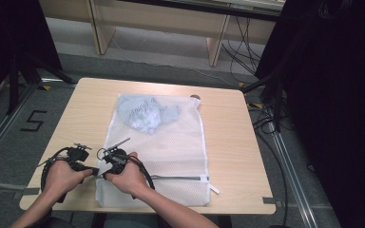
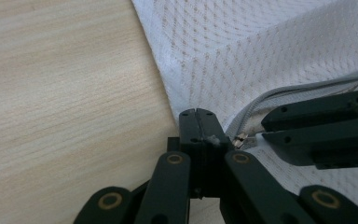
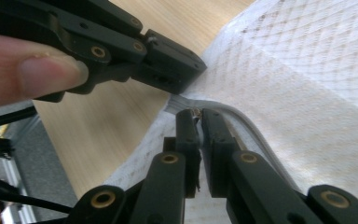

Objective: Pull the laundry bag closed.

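High view: white mesh bag (image 1: 171,142) flat at centre of table (image 1: 237,142), bundled cloth (image 1: 145,114) inside near its top, grey zipper (image 1: 180,178) across its lower part, left gripper (image 1: 94,171) and right gripper (image 1: 105,175) meeting at the zipper's left end. Left gripper view: left gripper (image 2: 196,116) clamped on the bag's edge at lower centre, zipper (image 2: 256,105) curving right. Right gripper view: right gripper (image 3: 200,119) pinched on the zipper pull (image 3: 196,113) at centre, left gripper (image 3: 186,70) above.

Both forearms are reaching in side by side, hands nearly touching. The left gripper (image 1: 93,171) is clamping its jaws shut. The right gripper (image 1: 103,175) is pinching its jaws closed too.
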A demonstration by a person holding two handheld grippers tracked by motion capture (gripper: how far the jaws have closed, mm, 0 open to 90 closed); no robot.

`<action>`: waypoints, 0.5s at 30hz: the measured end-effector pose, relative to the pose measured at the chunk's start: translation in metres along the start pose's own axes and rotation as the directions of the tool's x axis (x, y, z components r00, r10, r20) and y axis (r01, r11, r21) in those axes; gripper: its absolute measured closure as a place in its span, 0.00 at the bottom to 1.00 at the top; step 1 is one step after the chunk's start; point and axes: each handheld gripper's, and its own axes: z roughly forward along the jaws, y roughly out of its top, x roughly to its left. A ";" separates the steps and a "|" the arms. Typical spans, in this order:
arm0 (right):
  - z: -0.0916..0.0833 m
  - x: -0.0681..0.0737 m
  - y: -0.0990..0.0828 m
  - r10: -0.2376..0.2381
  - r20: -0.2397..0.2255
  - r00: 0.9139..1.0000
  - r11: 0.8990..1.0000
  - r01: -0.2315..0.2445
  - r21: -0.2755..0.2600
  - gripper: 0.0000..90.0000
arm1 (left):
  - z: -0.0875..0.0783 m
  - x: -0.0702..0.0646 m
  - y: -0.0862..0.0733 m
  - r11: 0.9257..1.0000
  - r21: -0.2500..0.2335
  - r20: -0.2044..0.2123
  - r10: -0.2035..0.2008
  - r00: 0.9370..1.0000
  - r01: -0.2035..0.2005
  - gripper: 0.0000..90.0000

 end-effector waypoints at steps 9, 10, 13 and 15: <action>-0.005 -0.001 -0.002 -0.009 -0.001 1.000 1.000 0.009 -0.013 0.97 | 0.000 0.000 0.000 1.000 0.003 0.000 0.001 1.000 -0.001 1.00; -0.006 0.000 -0.002 -0.003 0.002 1.000 1.000 0.003 -0.004 0.97 | 0.000 0.000 0.000 1.000 0.003 -0.001 0.002 1.000 -0.002 1.00; -0.009 0.002 -0.003 -0.009 0.005 1.000 1.000 0.009 -0.005 0.97 | 0.000 0.000 0.000 1.000 0.001 -0.001 0.002 1.000 -0.002 1.00; -0.009 0.002 -0.004 -0.013 0.008 1.000 1.000 0.013 -0.008 0.97 | 0.000 0.000 0.000 1.000 0.001 -0.001 0.001 1.000 -0.001 1.00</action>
